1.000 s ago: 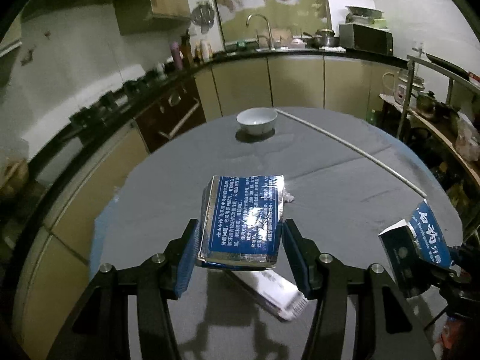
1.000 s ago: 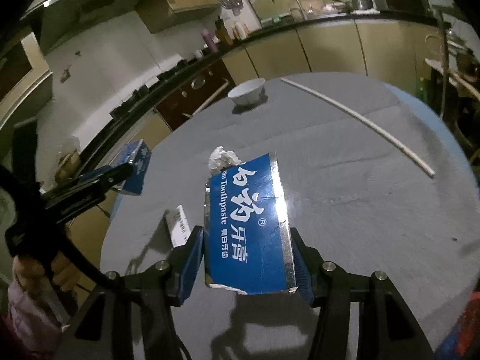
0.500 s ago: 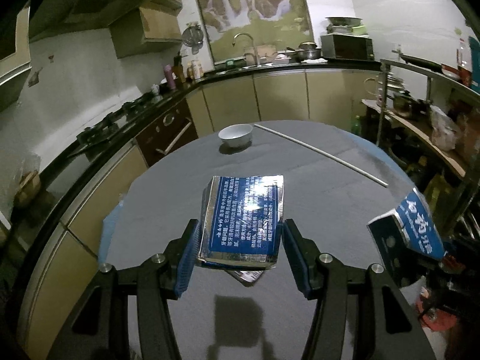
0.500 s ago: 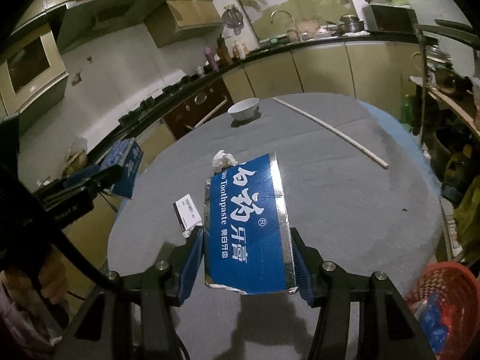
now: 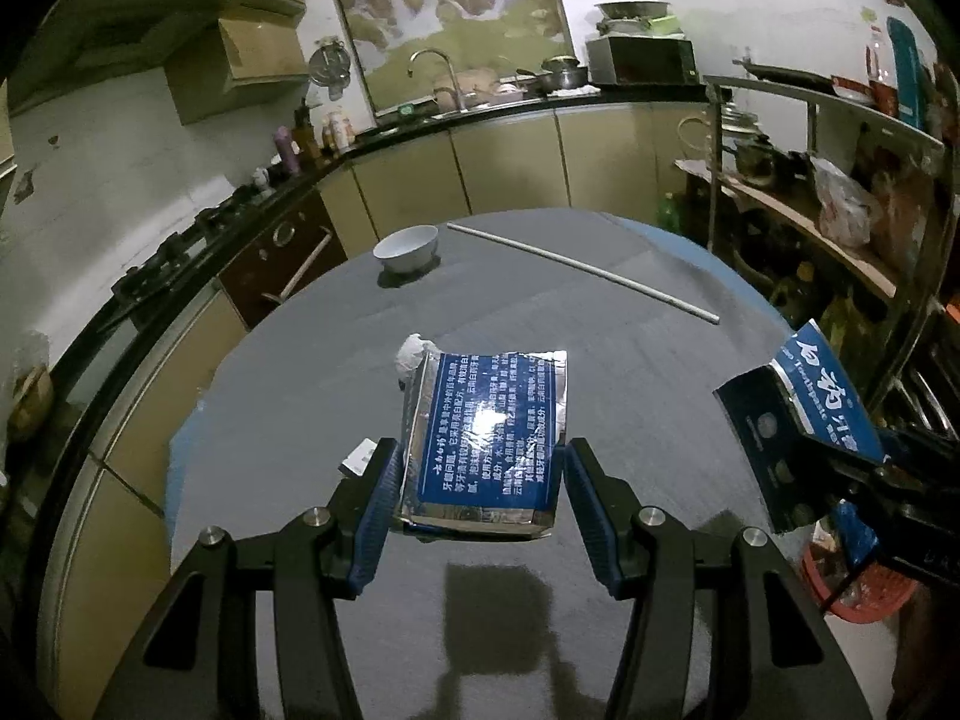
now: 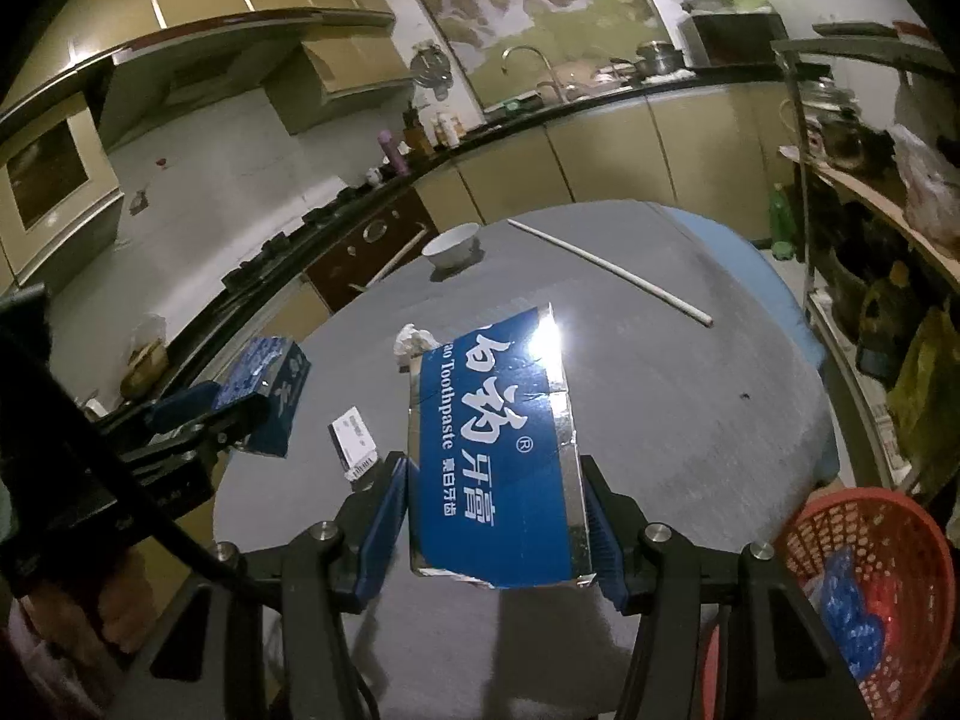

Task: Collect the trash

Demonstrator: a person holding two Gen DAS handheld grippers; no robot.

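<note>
My left gripper (image 5: 480,468) is shut on a blue and silver toothpaste box (image 5: 486,420), printed side up, held above the grey table (image 5: 630,360). My right gripper (image 6: 493,480) is shut on a second blue toothpaste box (image 6: 498,414) with white lettering. Each wrist view shows the other gripper's box at its edge: the right one (image 5: 804,402), the left one (image 6: 264,378). A crumpled white tissue (image 6: 414,339) and a small white packet (image 6: 353,444) lie on the table beyond the boxes. A red mesh basket (image 6: 870,546) with blue wrappers stands low at the right.
A white bowl (image 5: 407,247) and a long white stick (image 5: 576,267) lie at the table's far side. Kitchen counters curve behind and to the left. A cluttered metal shelf rack (image 6: 870,198) stands at the right, close to the basket.
Both grippers have drawn back from the table with their boxes still held. The table looks farther away, the white packet has come out from under the left box, and the red basket has entered view.
</note>
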